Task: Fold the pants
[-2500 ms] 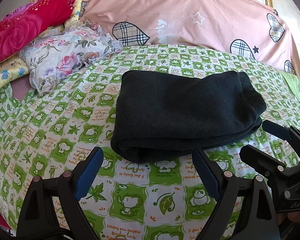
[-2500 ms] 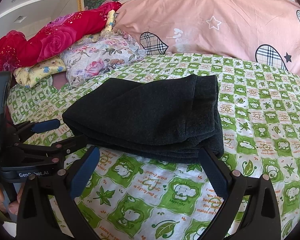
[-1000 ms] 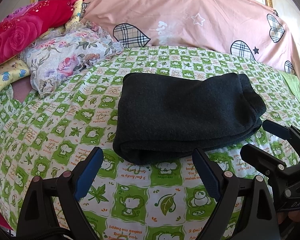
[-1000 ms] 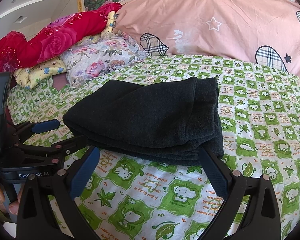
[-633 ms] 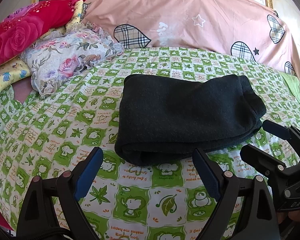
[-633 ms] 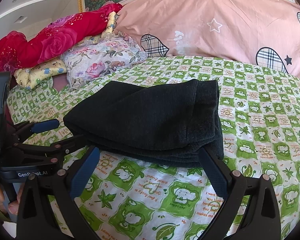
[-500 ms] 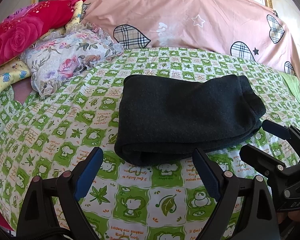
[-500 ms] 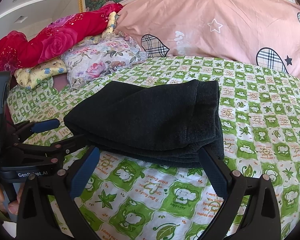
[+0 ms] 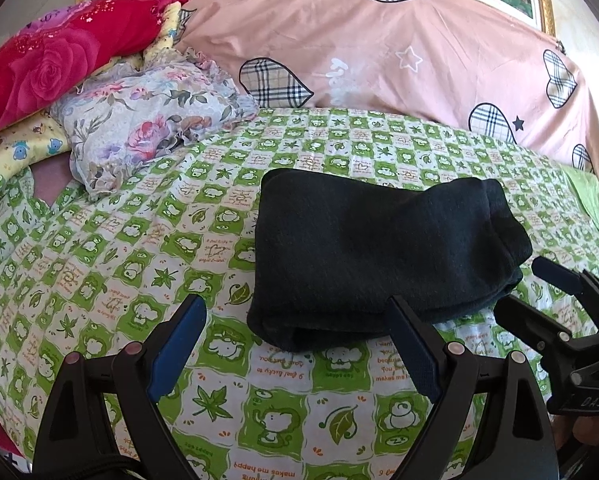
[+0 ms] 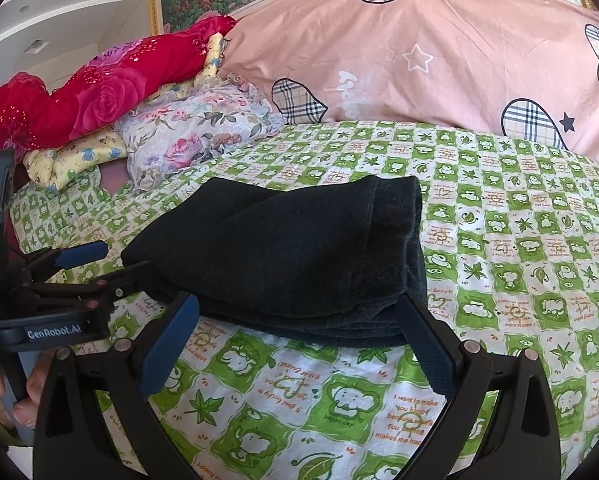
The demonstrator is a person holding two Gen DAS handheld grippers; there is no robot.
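The dark pants (image 9: 379,252) lie folded into a thick rectangular bundle on the green-and-white checked bed sheet (image 9: 139,248). They also show in the right wrist view (image 10: 291,256). My left gripper (image 9: 295,344) is open and empty, just short of the bundle's near left edge. My right gripper (image 10: 299,340) is open and empty, in front of the bundle's near right edge. Each gripper shows in the other's view, the right one (image 9: 555,296) at the bundle's right end, the left one (image 10: 87,268) at its left end.
A large pink quilt with plaid hearts (image 9: 379,52) lies along the headboard behind the pants. A floral pillow (image 9: 147,120), a red rose blanket (image 9: 55,68) and a yellow cloth (image 9: 15,152) are piled at the far left. A person's fingers (image 10: 3,392) hold the left gripper's handle.
Both grippers have drawn back slightly and the view has tilted a little; the folded pants lie where they were. Both grippers stay open.
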